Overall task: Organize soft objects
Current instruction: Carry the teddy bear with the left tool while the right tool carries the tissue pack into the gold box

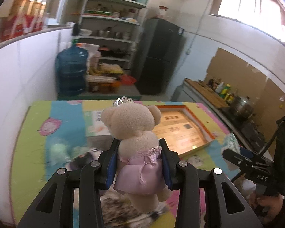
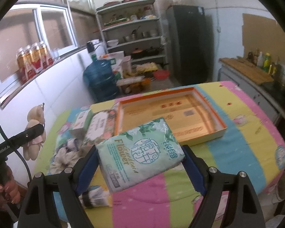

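Note:
My left gripper (image 1: 138, 152) is shut on a small beige teddy bear (image 1: 136, 131) in a pink dress, held upright above the table; the bear also shows at the left of the right wrist view (image 2: 35, 125). My right gripper (image 2: 140, 152) is shut on a green tissue pack (image 2: 142, 152) printed "Gardenia Flower", held above the table. An open orange-rimmed cardboard box (image 2: 214, 114) lies ahead on the colourful tablecloth; in the left wrist view the box (image 1: 199, 127) is right of the bear. The right gripper's body shows at the right of the left wrist view (image 1: 256, 163).
More tissue packs (image 2: 96, 125) and a furry soft item (image 2: 66, 152) lie left of the box on the table (image 2: 247, 133). Another pack (image 2: 96, 197) lies under my right gripper. A white wall runs along the left. A water jug (image 2: 99, 79), shelves and a fridge stand beyond.

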`<state>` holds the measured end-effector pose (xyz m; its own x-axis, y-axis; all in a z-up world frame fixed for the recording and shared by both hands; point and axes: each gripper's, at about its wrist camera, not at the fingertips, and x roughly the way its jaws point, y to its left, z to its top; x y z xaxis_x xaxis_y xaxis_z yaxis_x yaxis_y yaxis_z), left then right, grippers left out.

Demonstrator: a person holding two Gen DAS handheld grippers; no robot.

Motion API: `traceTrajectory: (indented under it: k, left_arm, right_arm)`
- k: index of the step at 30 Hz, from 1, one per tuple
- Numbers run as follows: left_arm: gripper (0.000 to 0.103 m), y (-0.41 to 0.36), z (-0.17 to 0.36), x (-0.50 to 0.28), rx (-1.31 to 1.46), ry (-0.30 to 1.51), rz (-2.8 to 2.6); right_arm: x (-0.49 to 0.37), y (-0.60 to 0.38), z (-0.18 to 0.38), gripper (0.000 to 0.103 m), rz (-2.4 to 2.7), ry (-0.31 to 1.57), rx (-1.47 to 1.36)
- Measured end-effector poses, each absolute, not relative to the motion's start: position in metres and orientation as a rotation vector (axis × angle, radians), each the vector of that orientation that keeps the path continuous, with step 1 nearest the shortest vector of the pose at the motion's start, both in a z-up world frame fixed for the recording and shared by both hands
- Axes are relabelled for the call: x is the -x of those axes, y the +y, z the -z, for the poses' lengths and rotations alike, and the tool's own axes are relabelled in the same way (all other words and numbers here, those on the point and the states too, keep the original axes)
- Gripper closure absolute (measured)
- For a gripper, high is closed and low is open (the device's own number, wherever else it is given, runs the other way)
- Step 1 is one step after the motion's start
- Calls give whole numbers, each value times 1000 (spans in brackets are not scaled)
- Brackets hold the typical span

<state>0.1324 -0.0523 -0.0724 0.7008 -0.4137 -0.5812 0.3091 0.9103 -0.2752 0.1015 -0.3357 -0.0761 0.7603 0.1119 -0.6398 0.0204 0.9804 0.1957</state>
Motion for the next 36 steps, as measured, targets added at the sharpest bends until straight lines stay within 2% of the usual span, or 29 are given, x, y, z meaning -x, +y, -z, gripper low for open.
traceTrajectory:
  k: [12,26,36]
  left_arm:
    - [62,-150,76,-191,134,708,466]
    - [62,-214,134,-268,148,846,346]
    - [61,-241,175,-295,134,925,280]
  right_arm:
    - [-157,-415,78,19,-19,700,-217]
    - [-249,-459,124,19,-164,810,-160]
    - [-292,-466,168,19,-261,912,-132]
